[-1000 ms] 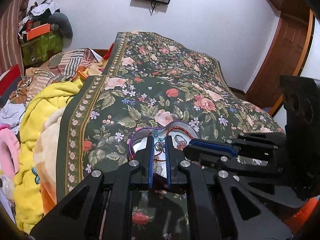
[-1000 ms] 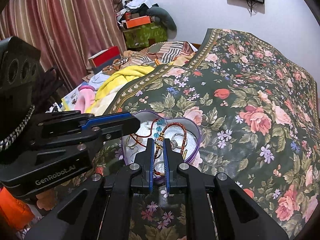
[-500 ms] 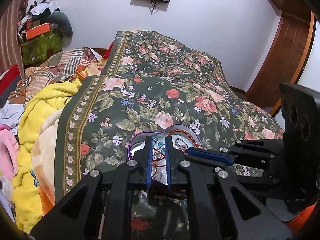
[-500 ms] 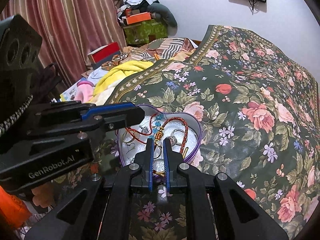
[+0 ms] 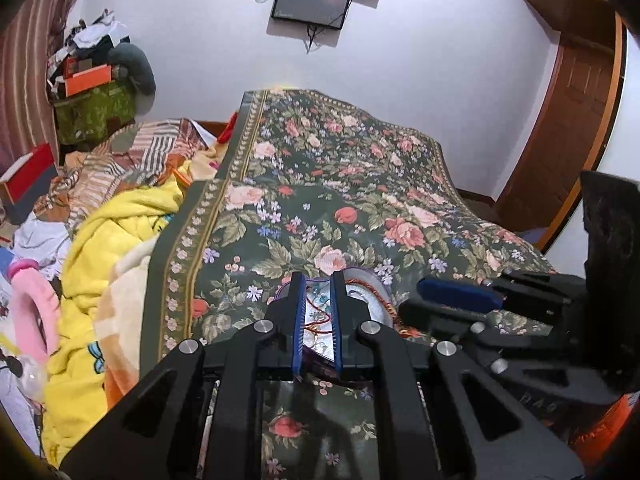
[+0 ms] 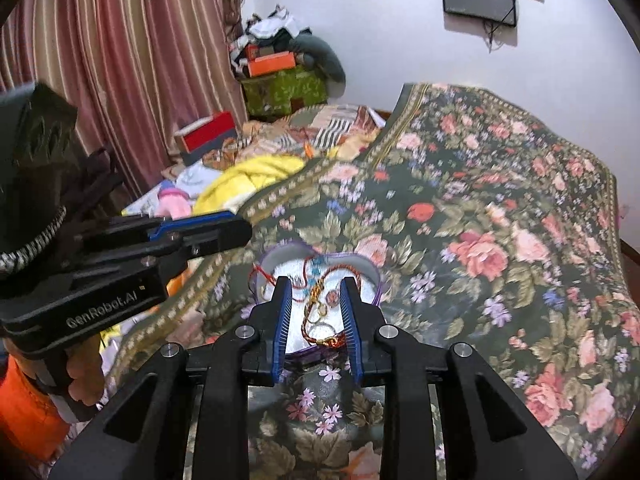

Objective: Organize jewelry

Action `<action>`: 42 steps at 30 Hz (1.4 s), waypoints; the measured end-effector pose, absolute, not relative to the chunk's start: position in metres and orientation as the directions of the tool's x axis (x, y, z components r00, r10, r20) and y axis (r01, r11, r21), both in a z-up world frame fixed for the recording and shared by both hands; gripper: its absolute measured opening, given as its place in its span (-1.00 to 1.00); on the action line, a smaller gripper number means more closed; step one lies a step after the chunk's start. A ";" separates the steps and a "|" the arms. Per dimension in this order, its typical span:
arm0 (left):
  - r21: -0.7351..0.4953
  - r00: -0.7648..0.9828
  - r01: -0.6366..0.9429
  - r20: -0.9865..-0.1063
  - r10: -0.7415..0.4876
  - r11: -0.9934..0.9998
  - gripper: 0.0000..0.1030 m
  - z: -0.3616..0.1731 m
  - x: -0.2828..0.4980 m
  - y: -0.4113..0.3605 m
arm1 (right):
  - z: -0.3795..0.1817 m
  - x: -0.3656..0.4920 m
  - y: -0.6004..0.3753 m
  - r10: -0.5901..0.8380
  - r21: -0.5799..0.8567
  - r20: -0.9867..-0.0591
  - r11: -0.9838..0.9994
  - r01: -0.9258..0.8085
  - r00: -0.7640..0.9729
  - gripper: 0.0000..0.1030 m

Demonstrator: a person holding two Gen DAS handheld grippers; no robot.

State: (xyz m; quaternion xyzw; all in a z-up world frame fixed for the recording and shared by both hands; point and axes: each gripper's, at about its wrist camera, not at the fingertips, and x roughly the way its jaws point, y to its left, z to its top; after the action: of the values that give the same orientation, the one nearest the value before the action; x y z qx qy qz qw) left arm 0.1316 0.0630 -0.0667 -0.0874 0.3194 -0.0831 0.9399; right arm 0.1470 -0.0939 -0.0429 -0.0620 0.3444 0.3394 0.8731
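A heart-shaped silver tin with a purple rim (image 6: 280, 256) lies on the floral bedspread and holds a tangle of jewelry: a red and gold cord bracelet (image 6: 316, 304), rings and red thread. My right gripper (image 6: 316, 292) is open, its jaws straddling the tin just above the bracelet, holding nothing. My left gripper (image 5: 316, 292) hovers over the same tin (image 5: 368, 296), jaws a narrow gap apart with red thread seen between them. The left gripper also shows in the right wrist view (image 6: 208, 232), left of the tin.
The floral bedspread (image 6: 500, 240) covers the bed to the right and far side. A yellow blanket (image 5: 108, 248), pink toy (image 5: 32, 304) and piled clothes lie left. Boxes (image 6: 280, 84) stand by the striped curtain. A wooden door (image 5: 568, 128) is at right.
My right gripper has opened from nearly shut to wide, over the tin. Both grippers have tilted up a little, so the tin sits lower and closer in each view.
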 end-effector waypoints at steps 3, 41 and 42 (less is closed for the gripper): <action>-0.187 0.807 0.107 -0.557 -0.195 0.977 -0.83 -0.050 0.117 0.058 | -0.022 0.133 -0.101 0.554 0.113 -0.600 0.772 -0.625 0.576 -0.57; -0.036 0.993 -0.063 -0.103 0.059 0.997 0.83 0.088 -0.105 0.007 | 0.095 -0.033 -0.167 0.459 0.061 -0.154 0.888 -0.455 0.875 1.00; -0.036 0.993 -0.068 -0.103 0.063 0.997 0.90 0.087 -0.106 0.006 | 0.095 -0.033 -0.168 0.459 0.063 -0.155 0.888 -0.455 0.875 1.00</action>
State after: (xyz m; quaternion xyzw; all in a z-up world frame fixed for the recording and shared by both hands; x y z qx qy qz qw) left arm -0.1058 0.0064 0.0869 -0.0199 0.0508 0.0328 0.9980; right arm -0.0334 -0.1680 0.0946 0.0120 0.0832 0.2359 0.9681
